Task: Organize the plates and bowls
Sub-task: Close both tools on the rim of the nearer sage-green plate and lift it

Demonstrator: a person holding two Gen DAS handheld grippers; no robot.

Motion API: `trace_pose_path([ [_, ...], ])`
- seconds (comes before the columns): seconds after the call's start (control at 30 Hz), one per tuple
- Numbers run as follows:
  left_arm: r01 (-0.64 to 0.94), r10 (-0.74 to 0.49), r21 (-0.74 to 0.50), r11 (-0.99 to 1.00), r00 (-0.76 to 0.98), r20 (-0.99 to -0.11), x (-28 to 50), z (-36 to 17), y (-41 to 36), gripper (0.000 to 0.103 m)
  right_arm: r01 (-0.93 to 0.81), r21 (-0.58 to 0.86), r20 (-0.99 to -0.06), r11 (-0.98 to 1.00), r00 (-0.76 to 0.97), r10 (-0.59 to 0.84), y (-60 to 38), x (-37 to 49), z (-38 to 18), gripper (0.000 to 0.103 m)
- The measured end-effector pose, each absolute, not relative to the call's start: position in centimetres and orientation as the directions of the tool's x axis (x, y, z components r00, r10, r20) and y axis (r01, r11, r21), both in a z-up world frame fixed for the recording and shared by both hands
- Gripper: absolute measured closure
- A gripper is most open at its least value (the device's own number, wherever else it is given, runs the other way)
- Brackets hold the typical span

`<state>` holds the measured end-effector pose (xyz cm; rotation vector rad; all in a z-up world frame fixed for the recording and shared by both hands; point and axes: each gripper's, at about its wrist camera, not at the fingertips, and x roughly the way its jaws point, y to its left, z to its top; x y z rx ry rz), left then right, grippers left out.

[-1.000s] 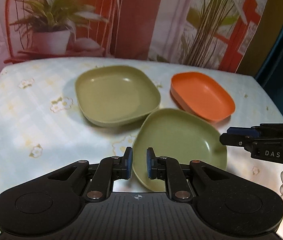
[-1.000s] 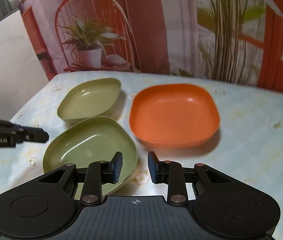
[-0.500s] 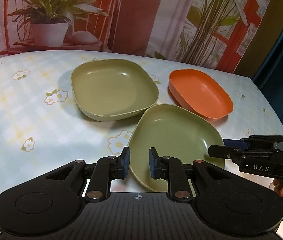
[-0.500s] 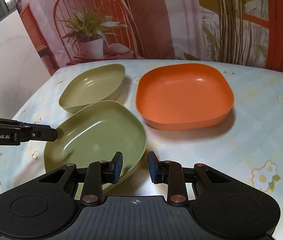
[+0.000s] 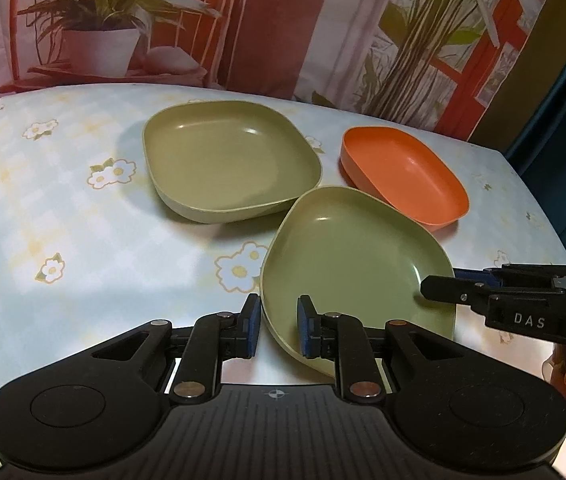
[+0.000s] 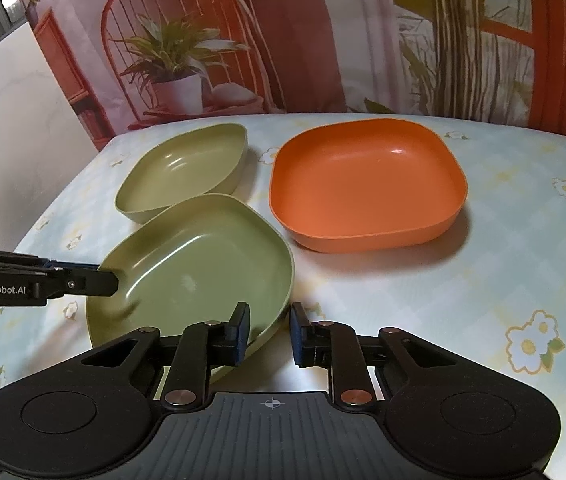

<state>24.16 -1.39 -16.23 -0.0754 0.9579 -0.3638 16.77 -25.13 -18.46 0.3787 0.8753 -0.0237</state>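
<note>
Floral tablecloth [image 5: 63, 216] over the table; printed plant-and-chair curtain [image 6: 187, 60] behind. Nearest: shallow green plate [image 5: 347, 248], flat on the cloth. Left gripper [image 5: 279, 326] straddles its near rim, jaws narrow, pads apparently not yet pressing. Right gripper [image 6: 269, 330] straddles the opposite rim, jaws closing, gap still visible either side of the rim. Beyond: deeper green bowl [image 5: 227, 160] touching or just overlapping the plate's far edge; orange bowl [image 6: 367, 184] just beside. Risk: thin sloped rim could slip from the pads; uneven two-sided lift would tilt the plate and knock the green bowl.
</note>
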Motion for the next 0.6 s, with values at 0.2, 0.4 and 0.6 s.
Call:
trace_pose_path([
  [0.2,0.274,-0.324,-0.2,0.941,0.548,-0.771,23.6,-14.8,-1.3,0.082,0.172,0.324,-0.73,0.93,0.671,0.13,-25.1,16.7,-17.3,0.085],
  [0.4,0.28,-0.324,-0.191,0.941,0.579,-0.748,23.3,-12.9,-1.8,0.082,0.164,0.314,-0.704,0.935,0.701,0.113,-25.5,16.7,-15.5,0.086],
  [0.6,0.298,-0.342,-0.196,0.934,0.594,-0.729,23.5,-11.7,-3.1,0.082,0.173,0.299,-0.687,0.939,0.722,0.086,-26.5,16.7,-14.1,0.086],
])
